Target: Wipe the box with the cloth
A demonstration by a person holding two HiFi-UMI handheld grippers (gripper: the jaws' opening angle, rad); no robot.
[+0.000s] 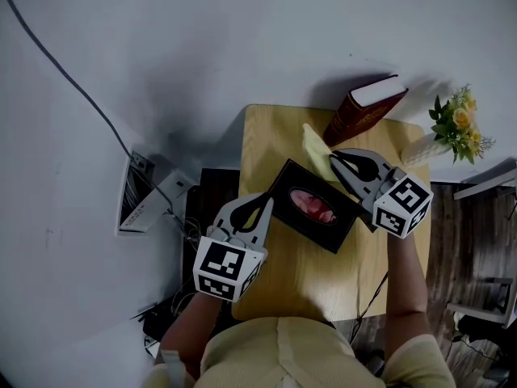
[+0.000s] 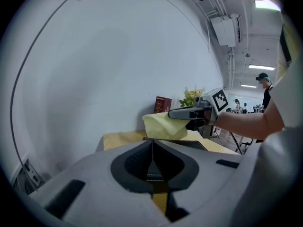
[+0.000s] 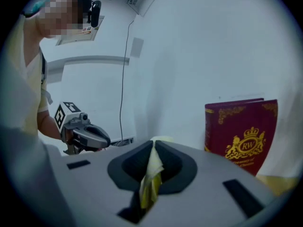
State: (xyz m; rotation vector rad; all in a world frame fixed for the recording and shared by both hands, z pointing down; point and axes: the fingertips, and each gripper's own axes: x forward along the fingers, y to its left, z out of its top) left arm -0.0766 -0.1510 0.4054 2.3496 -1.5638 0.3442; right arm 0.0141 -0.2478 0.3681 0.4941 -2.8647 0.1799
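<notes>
A black tissue box [image 1: 315, 206] with a pink opening lies slantwise on a small wooden table [image 1: 299, 273]. My right gripper [image 1: 335, 158] hovers over the box's far corner, shut on a pale yellow cloth [image 1: 317, 148]. The right gripper view shows the cloth [image 3: 151, 174] pinched between the closed jaws [image 3: 152, 148]. At the box's left edge my left gripper [image 1: 262, 208] is shut with nothing between its jaws [image 2: 152, 148]. In the left gripper view, the box top [image 2: 189, 144] lies just beyond the jaws. The cloth [image 2: 163, 125] hangs from the right gripper [image 2: 173, 113] above it.
A maroon book [image 1: 363, 107] leans against the wall at the table's far edge. A white vase of yellow flowers [image 1: 456, 124] stands at the far right corner. A power strip [image 1: 137, 192] and cables lie on the floor to the left.
</notes>
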